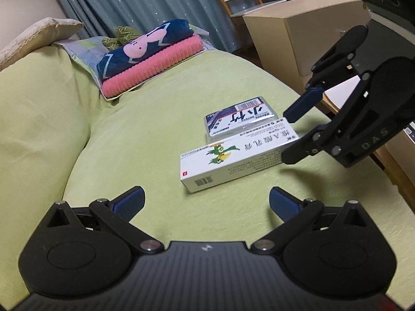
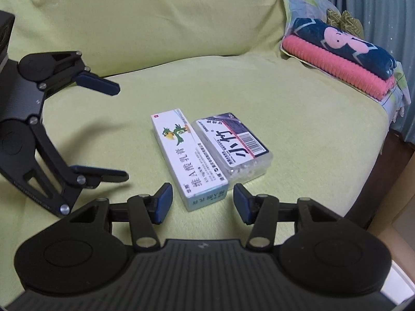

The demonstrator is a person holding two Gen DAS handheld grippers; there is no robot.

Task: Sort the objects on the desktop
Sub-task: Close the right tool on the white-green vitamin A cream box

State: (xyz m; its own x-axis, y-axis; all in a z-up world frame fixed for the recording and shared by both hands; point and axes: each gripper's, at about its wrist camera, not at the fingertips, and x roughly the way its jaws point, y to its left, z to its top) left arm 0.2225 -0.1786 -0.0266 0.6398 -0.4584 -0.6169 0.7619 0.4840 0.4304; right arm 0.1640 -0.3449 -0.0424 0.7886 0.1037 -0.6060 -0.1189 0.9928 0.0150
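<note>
The right gripper (image 2: 202, 203) has its fingers (image 2: 164, 202) parted on either side of the near end of the white ointment box (image 2: 188, 155), and neither pad is touching it; the last two readings of their spread sit so close that nothing is pressed. The left gripper (image 1: 206, 204) has its fingers (image 1: 132, 202) spread wide with nothing between them, just short of the box's barcoded end.

The white ointment box lies flat on the green bed cover (image 2: 285, 119), long side against a clear plastic box (image 2: 237, 147) with a barcode label; the two touch. In the left wrist view the right gripper reaches in from the right, one blue-padded finger above the far end of the white box.

Farther off, a folded pink towel (image 1: 153, 64) carries a navy cloth with a pink rabbit (image 1: 141, 44), on a patterned pillow near the blue-green curtain (image 1: 155, 2). A pale wooden cabinet (image 1: 301, 31) stands beside the bed.
</note>
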